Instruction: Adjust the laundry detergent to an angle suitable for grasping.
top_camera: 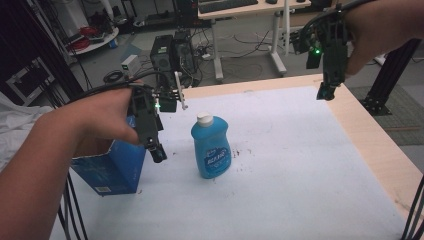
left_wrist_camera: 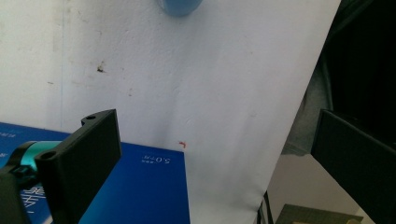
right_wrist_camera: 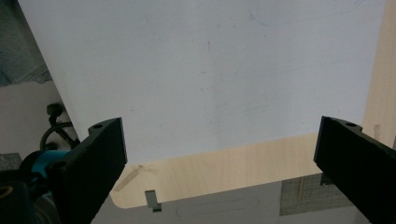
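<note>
Two pairs of black fingers stand wide apart, with nothing between either pair. The left gripper (top_camera: 156, 150) hangs over the left part of the desk (top_camera: 370, 145), its fingers (left_wrist_camera: 86, 158) pointing down just above the near corner of a blue box (top_camera: 112, 167). In the left gripper view the box's blue top (left_wrist_camera: 140, 186) lies under the left finger, and white sheet (left_wrist_camera: 187, 84) spreads between the two. The fingers touch neither the box nor anything else, as far as the high view lets one judge.

The right gripper (top_camera: 325, 92) is held up over the far right edge of the desk, well apart from the other. Its fingers (right_wrist_camera: 93, 163) frame bare white sheet (right_wrist_camera: 210, 70) and a strip of pale wood with a rounded corner.

A blue bottle (top_camera: 211, 147) with a white cap stands upright near the middle of the sheet (top_camera: 280, 175), just to the right of the left gripper and clear of it. The left gripper view catches its rounded blue bottom (left_wrist_camera: 180, 5) at the top edge. The box sits open-topped at the sheet's left edge, beside the bottle but not touching it. Small dark specks mark the sheet around the bottle's base.

A hand (top_camera: 107, 117) wraps the left gripper from behind; another hand (top_camera: 375, 30) holds the right one. Cables trail from both.
</note>
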